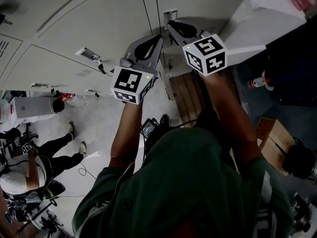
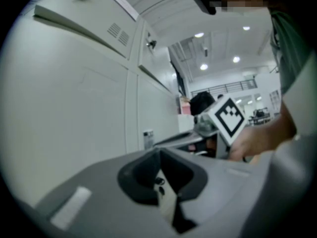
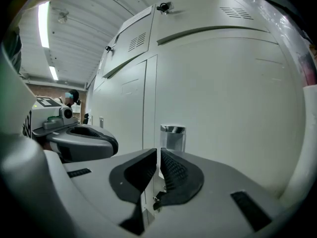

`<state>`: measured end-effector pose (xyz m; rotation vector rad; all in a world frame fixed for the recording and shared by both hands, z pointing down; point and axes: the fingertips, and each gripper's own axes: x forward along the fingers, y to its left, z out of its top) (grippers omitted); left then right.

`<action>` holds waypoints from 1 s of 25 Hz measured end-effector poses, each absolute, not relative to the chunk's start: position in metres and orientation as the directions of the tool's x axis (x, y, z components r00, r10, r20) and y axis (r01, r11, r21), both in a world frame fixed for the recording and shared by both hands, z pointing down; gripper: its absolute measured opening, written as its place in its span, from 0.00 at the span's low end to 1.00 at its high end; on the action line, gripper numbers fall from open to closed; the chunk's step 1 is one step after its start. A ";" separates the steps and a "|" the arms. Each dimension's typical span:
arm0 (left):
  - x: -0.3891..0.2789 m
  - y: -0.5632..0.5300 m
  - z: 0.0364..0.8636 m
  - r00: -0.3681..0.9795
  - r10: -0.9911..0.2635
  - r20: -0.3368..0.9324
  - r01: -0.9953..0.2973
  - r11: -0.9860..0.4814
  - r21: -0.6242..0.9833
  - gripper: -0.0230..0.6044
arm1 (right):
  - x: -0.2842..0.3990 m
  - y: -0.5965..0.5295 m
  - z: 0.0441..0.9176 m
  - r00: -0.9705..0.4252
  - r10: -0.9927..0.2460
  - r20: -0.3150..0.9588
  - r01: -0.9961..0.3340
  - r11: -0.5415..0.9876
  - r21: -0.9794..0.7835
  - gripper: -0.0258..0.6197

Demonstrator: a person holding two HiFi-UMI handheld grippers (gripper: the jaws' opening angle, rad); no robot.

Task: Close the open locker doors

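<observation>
Both tongs are closed and empty. The right gripper (image 3: pixel 158 165) points at a chrome latch (image 3: pixel 172 137) on a shut locker front. The left gripper (image 2: pixel 162 185) sits beside it. The open locker door (image 1: pixel 270 16) appears to project just right of the right gripper, the nearer tool.

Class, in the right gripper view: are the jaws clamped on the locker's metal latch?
No, the right gripper has its jaws shut on nothing, with the metal latch beyond their tips.

Pale grey locker doors (image 1: pixel 89 29), black-and-white marker cube (image 1: pixel 204 55), dark green shirt (image 1: pixel 188 182)
</observation>
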<state>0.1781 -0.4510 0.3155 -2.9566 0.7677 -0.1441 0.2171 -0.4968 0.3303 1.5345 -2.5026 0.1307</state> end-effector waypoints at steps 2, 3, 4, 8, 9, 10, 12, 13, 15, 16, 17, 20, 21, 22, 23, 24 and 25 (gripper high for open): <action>0.175 -0.446 0.315 0.853 -0.518 0.064 -0.510 -0.853 -0.110 0.04 | 0.216 -0.491 0.333 -0.469 -0.856 0.217 -0.874 0.485 0.027 0.08; 0.174 -0.443 0.314 0.844 -0.533 0.060 -0.524 -0.844 -0.115 0.04 | 0.216 -0.488 0.334 -0.483 -0.849 0.214 -0.866 0.499 0.027 0.08; 0.173 -0.440 0.312 0.835 -0.548 0.054 -0.539 -0.834 -0.122 0.04 | 0.217 -0.484 0.334 -0.497 -0.842 0.210 -0.858 0.513 0.029 0.08; 0.170 -0.421 0.308 0.786 -0.617 0.035 -0.606 -0.782 -0.147 0.04 | 0.216 -0.465 0.333 -0.566 -0.801 0.194 -0.812 0.583 0.035 0.08; 0.171 -0.417 0.307 0.773 -0.634 0.034 -0.622 -0.767 -0.155 0.04 | 0.217 -0.459 0.332 -0.583 -0.790 0.189 -0.799 0.600 0.039 0.08; 0.173 -0.412 0.307 0.759 -0.650 0.034 -0.637 -0.753 -0.164 0.04 | 0.219 -0.454 0.330 -0.599 -0.779 0.184 -0.787 0.616 0.045 0.08; 0.177 -0.403 0.308 0.727 -0.685 0.045 -0.669 -0.722 -0.175 0.04 | 0.225 -0.442 0.325 -0.634 -0.752 0.178 -0.757 0.651 0.056 0.08; 0.179 -0.397 0.309 0.709 -0.703 0.057 -0.687 -0.706 -0.175 0.04 | 0.227 -0.435 0.323 -0.654 -0.735 0.178 -0.738 0.672 0.060 0.08; 0.183 -0.384 0.311 0.668 -0.739 0.080 -0.722 -0.671 -0.168 0.04 | 0.233 -0.421 0.321 -0.693 -0.698 0.182 -0.700 0.711 0.064 0.08; 0.185 -0.377 0.312 0.650 -0.755 0.088 -0.738 -0.655 -0.164 0.04 | 0.236 -0.414 0.320 -0.707 -0.683 0.182 -0.684 0.726 0.066 0.08; 0.186 -0.369 0.313 0.636 -0.766 0.093 -0.750 -0.641 -0.161 0.04 | 0.239 -0.407 0.318 -0.718 -0.672 0.182 -0.673 0.737 0.068 0.08; 0.191 -0.346 0.316 0.626 -0.773 0.101 -0.757 -0.634 -0.160 0.04 | 0.249 -0.385 0.322 -0.724 -0.666 0.178 -0.669 0.741 0.056 0.08; 0.191 -0.339 0.317 0.628 -0.771 0.100 -0.756 -0.636 -0.157 0.04 | 0.250 -0.377 0.326 -0.724 -0.666 0.182 -0.669 0.741 0.050 0.08; 0.189 -0.332 0.317 0.629 -0.772 0.095 -0.757 -0.636 -0.151 0.04 | 0.249 -0.368 0.331 -0.725 -0.662 0.189 -0.668 0.743 0.044 0.08; 0.185 -0.325 0.316 0.628 -0.773 0.089 -0.760 -0.634 -0.144 0.04 | 0.247 -0.360 0.335 -0.727 -0.658 0.196 -0.665 0.746 0.040 0.08; 0.180 -0.319 0.315 0.628 -0.774 0.083 -0.762 -0.633 -0.138 0.04 | 0.244 -0.353 0.340 -0.727 -0.656 0.201 -0.664 0.747 0.036 0.08; 0.174 -0.313 0.315 0.631 -0.772 0.079 -0.760 -0.635 -0.136 0.04 | 0.243 -0.347 0.344 -0.725 -0.659 0.202 -0.667 0.744 0.033 0.08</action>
